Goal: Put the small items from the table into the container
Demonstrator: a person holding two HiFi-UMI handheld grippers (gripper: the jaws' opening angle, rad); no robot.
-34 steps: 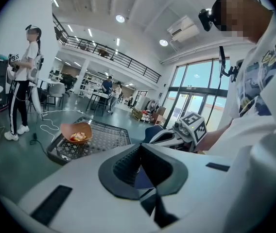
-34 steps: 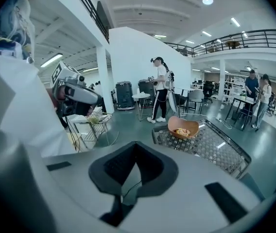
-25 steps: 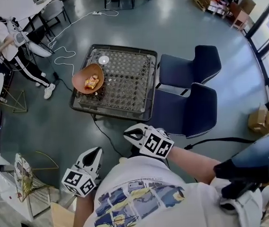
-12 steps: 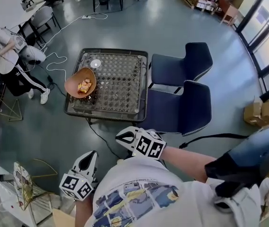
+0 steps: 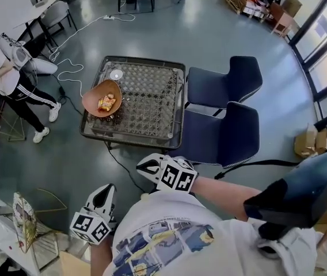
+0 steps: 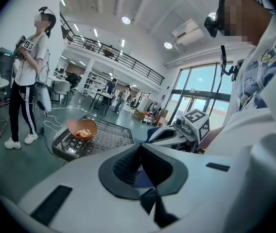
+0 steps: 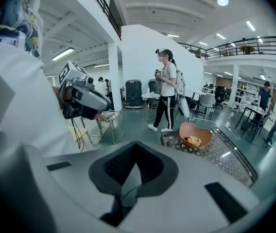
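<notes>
Small white round item (image 5: pixel 116 74) lies flat on the mesh desk (image 5: pixel 152 108), well ahead of both grippers and just past the orange bowl (image 5: pixel 92 99), which I take as the container. The bowl already holds a yellow-orange snack packet (image 5: pixel 107 102).

The white item is too small to name. It looks like a thin, light disc, probably stiff, sitting low on open mesh. Best pinched across its rim from above and gently, or it may skate or tip. Packet-type items should be light, crinkly and soft, so grab a bunched edge.

Left gripper (image 5: pixel 107 190): jaws clenched together, nothing in them. Right gripper (image 5: pixel 146 167): same, clenched and empty. Both are low by the person's body, far short of the desk.

Two dark blue chairs (image 5: pixel 224 82) stand right of the desk, ahead-right of the grippers. Another person (image 5: pixel 5 62) is off to the left.
</notes>
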